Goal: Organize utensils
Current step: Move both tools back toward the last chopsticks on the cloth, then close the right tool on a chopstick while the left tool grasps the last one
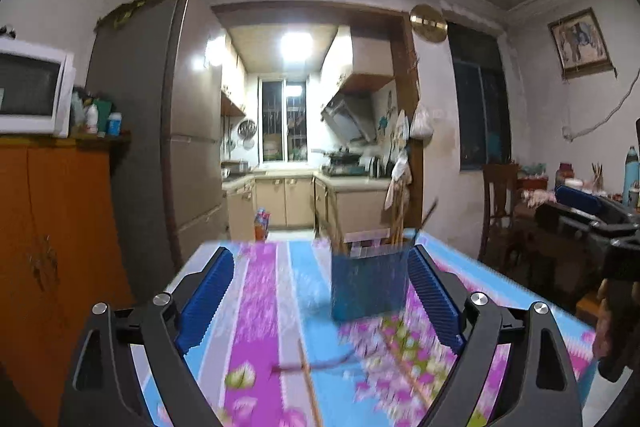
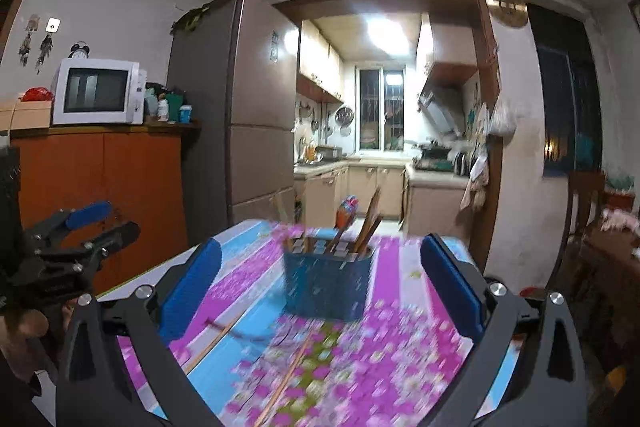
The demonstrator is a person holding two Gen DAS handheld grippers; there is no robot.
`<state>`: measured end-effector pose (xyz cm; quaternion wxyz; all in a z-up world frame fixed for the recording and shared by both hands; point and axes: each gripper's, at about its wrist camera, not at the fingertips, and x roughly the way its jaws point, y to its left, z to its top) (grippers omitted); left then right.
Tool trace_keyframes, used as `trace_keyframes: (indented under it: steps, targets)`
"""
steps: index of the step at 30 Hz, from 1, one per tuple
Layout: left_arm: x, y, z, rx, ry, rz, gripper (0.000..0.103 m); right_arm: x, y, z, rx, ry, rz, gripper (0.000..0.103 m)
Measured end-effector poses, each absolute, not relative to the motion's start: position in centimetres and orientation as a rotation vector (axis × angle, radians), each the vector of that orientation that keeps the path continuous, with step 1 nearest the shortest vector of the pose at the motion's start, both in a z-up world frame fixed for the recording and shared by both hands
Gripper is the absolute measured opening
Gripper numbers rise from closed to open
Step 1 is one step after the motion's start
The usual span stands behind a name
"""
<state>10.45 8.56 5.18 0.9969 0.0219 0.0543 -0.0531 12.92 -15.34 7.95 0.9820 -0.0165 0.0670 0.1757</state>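
2 grippers hang over the table point(image 2: 404, 267), both with fingers spread wide and nothing between them. The blue holder point(image 2: 328, 283) stands upright on the flowered cloth, just beyond the fingertips of the right gripper point(image 2: 320, 291) and roughly centred between them; from the left gripper point(image 1: 320, 291) it sits close against the right-hand finger. Wooden sticks point(image 2: 370, 227) rise out of the holder, their long axes leaning up and to the right, with some leaning left.

Nearer than the holder, loose chopsticks point(image 2: 288, 375) lie flat on the cloth, running from the near edge up toward the holder. A dark curved handle point(image 2: 244, 335) lies across them, blurred too much to name.

Motion blur smears the whole tabletop, so I cannot count the sticks. The holder looks like a box of perforated or meshed plastic with pale squares at its rim. The finger pads point(image 1: 210, 299) are ribbed blue rubber on black frames.
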Motion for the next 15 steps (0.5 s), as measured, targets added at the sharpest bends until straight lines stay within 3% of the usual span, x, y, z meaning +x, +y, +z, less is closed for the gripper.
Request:
trace_keyframes:
  steps: [3,8,15]
  targets:
    - [10.1,9.6,1.3,0.049,0.175,-0.090,0.088,11.8,-14.4,3.8,-0.012,0.206,0.380,0.096]
    - [10.4,10.9,-4.8,0.031,0.301,-0.090,0.088,12.0,-12.4,-3.8,-0.002,0.404,0.409,0.057]
    - [10.4,11.6,-8.0,0.006,0.355,-0.106,0.088,12.5,-10.0,-8.9,-0.028,0.516,0.412,0.035]
